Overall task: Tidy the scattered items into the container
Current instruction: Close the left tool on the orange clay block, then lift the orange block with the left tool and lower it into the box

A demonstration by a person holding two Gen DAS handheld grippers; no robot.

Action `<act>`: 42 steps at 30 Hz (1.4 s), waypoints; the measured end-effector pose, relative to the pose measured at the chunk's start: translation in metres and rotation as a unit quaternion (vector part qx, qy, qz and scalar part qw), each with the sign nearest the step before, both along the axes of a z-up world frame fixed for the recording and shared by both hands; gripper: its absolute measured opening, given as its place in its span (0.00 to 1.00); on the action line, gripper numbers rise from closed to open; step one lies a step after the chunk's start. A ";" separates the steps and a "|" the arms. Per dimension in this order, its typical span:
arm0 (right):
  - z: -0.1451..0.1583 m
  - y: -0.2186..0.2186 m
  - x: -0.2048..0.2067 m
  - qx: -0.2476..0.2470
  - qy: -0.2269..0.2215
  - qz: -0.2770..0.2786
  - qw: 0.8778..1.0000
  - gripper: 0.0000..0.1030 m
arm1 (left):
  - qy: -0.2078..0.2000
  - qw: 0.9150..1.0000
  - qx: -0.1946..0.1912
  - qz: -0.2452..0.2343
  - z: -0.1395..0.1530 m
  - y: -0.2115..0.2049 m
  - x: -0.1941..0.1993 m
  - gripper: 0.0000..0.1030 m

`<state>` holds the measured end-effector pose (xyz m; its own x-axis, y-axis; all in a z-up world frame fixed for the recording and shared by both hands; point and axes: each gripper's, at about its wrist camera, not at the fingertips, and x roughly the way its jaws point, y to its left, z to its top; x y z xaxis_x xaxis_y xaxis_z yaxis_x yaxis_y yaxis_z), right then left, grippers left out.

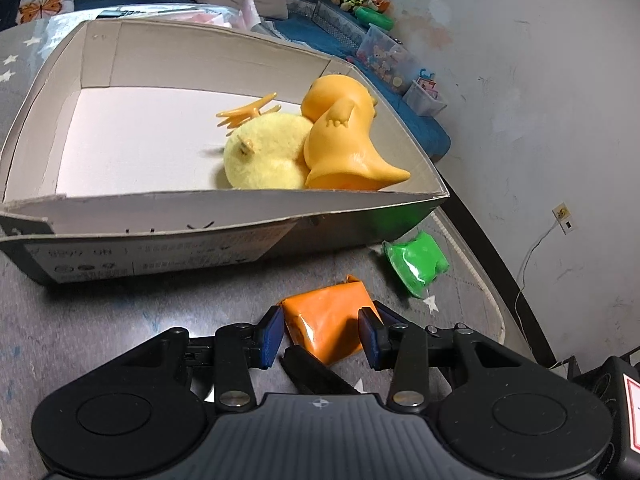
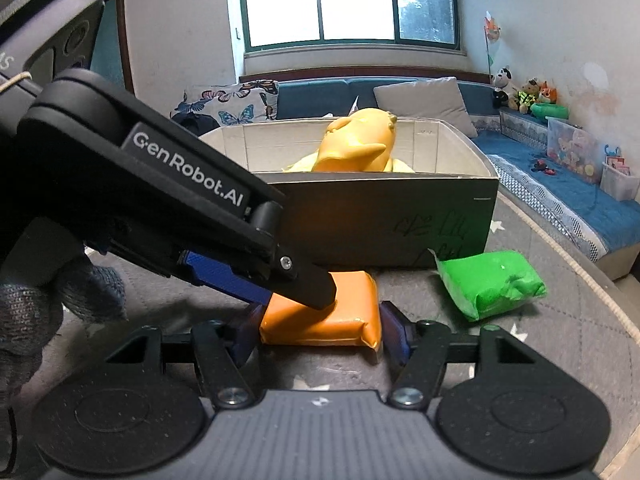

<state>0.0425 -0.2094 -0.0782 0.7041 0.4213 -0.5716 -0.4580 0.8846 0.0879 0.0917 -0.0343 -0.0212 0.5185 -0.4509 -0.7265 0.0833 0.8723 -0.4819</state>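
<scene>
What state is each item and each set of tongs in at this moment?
Cardboard box: open-topped, on the mat.
Orange dinosaur toy: inside the box, tipped against the plush.
Yellow plush: inside the box.
Orange packet: on the mat outside the box, straddled by both tongs.
Green packet: on the mat, untouched.
Left tongs: open around the orange packet.
Right tongs: open around it.

A: The orange pack (image 1: pixel 326 330) and green pack (image 1: pixel 416 266) look like glossy plastic film; the box (image 1: pixel 160 236) is matt cardboard.

B: Fuzzy plush on the yellow toy (image 1: pixel 266 156), smooth rubbery dinosaur (image 1: pixel 344 140), rough quilted rug (image 1: pixel 120 320)
</scene>
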 end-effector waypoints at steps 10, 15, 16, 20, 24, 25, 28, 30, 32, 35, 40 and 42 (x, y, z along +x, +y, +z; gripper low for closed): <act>0.009 0.001 -0.020 0.018 -0.004 0.001 1.000 0.61 | -0.011 1.000 -0.014 0.006 0.011 0.006 -0.021 0.39; 0.023 0.006 -0.028 0.024 -0.025 0.012 0.999 0.61 | -0.030 0.999 -0.020 0.018 0.026 0.015 -0.033 0.38; 0.027 0.008 -0.029 0.025 -0.030 0.014 0.999 0.61 | -0.034 0.999 -0.020 0.022 0.030 0.016 -0.034 0.38; 0.043 0.016 -0.028 0.033 -0.058 0.023 0.998 0.61 | -0.063 0.997 -0.019 0.035 0.051 0.026 -0.038 0.36; 0.060 0.025 -0.017 0.041 -0.075 0.030 0.996 0.61 | -0.079 0.995 -0.025 0.052 0.065 0.038 -0.032 0.34; 0.063 0.028 -0.013 0.041 -0.079 0.032 0.995 0.61 | -0.082 0.995 -0.026 0.056 0.069 0.042 -0.030 0.34; 0.070 0.038 -0.002 0.043 -0.092 0.040 0.994 0.61 | -0.091 0.993 -0.025 0.066 0.075 0.050 -0.022 0.33; 0.072 0.045 0.007 0.046 -0.094 0.043 0.994 0.61 | -0.088 0.993 -0.029 0.073 0.075 0.056 -0.015 0.33; 0.072 0.050 0.016 0.050 -0.091 0.044 0.994 0.61 | -0.084 0.993 -0.030 0.080 0.074 0.061 -0.008 0.33; 0.070 0.059 0.026 0.049 -0.089 0.047 0.994 0.61 | -0.084 0.993 -0.025 0.084 0.072 0.067 0.000 0.33; 0.066 0.067 0.046 0.047 -0.079 0.050 0.995 0.61 | -0.072 0.993 -0.025 0.095 0.063 0.077 0.013 0.33; 0.063 0.070 0.052 0.044 -0.075 0.048 0.995 0.61 | -0.066 0.992 -0.027 0.100 0.058 0.080 0.018 0.33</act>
